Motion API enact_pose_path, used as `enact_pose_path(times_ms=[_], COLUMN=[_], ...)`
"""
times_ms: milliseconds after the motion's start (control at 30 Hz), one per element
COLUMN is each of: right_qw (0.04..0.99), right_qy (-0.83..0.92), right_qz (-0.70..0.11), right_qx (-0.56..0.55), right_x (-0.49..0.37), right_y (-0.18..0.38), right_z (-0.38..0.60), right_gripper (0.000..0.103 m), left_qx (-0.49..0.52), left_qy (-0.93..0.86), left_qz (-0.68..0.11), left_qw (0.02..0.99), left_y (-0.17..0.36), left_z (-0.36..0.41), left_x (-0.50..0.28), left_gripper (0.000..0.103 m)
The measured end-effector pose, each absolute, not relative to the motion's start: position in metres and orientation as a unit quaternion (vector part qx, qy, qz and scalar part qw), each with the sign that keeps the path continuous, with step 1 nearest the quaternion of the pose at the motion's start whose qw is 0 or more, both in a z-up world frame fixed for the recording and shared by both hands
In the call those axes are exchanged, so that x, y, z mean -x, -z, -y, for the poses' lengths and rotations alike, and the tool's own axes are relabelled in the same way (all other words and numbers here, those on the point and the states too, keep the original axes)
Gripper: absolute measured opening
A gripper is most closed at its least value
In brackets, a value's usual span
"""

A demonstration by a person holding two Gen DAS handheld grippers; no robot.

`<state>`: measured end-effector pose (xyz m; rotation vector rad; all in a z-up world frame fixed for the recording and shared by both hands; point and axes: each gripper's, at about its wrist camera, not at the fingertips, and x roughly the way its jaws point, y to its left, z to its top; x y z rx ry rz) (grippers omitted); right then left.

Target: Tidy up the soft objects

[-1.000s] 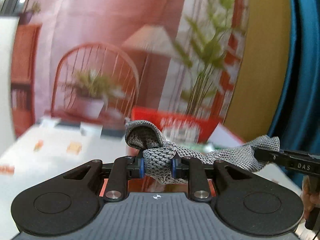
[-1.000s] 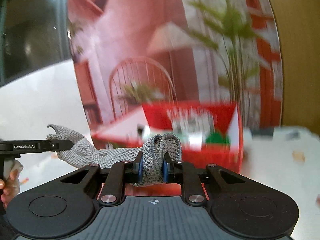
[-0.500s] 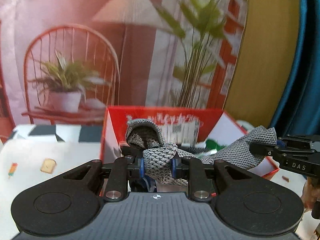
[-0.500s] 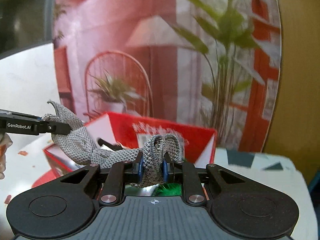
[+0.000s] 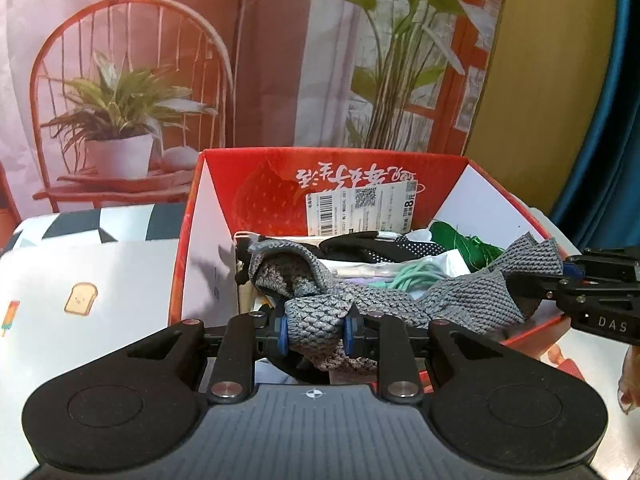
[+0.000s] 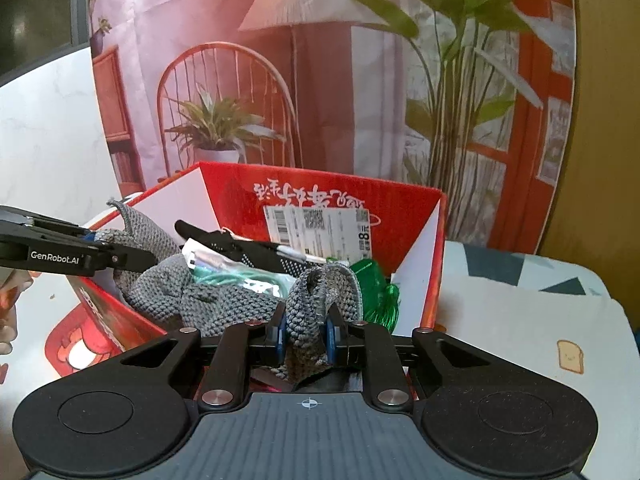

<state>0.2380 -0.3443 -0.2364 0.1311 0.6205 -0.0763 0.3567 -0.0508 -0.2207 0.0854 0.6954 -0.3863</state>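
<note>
Both tools are now hanging lower over the red box (image 5: pixel 400 172). The left tool (image 5: pixel 314 330) and right tool (image 6: pixel 306 338) are each clamping the grey knitted cloth (image 5: pixel 460 296). An uneven release is risking cloth draping over the rim.

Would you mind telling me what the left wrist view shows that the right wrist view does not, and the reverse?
Only the left wrist view shows the popsicle print on the table cover.

Only the right wrist view shows the red flap lying outside the box and the dark window.

Both show the grey knitted cloth clamped by the left hand-held gripper and right hand-held gripper over the red box.
</note>
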Motion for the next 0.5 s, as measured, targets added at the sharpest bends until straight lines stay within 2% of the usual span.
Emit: enact_pose_path(times_ms=[67,133,300,367,467,500], right_qw=[0.95,0.951,0.955,0.957,0.961,0.962], right_qy=[0.042,0.055,0.074,0.079,0.089,0.09], right_qz=[-0.304,-0.297,-0.282,-0.274,-0.257,-0.253], right_qx=[-0.064,-0.057,-0.048,-0.05,-0.051,-0.053], right_x=[-0.237,-0.233,-0.224,-0.219,-0.211,-0.208], right_y=[0.236,0.233,0.22,0.214,0.202,0.198], right_z=[0.344,0.343,0.346,0.348,0.35,0.35], right_gripper=[0.017,0.021,0.033,0.039,0.057,0.067], left_qx=[-0.069,-0.081,-0.078,-0.078,-0.074,-0.073], left_qy=[0.186,0.186,0.178,0.175,0.174,0.172], left_qz=[-0.324,-0.315,-0.285,-0.269,-0.259,-0.257], left_qw=[0.925,0.927,0.939,0.944,0.947,0.948], left_y=[0.217,0.213,0.194,0.184,0.171,0.166], left_z=[0.054,0.053,0.045,0.044,0.042,0.042], left_x=[-0.352,-0.349,-0.337,-0.329,-0.318,-0.313], left_gripper=[0.038,0.06,0.097,0.102,0.103,0.103])
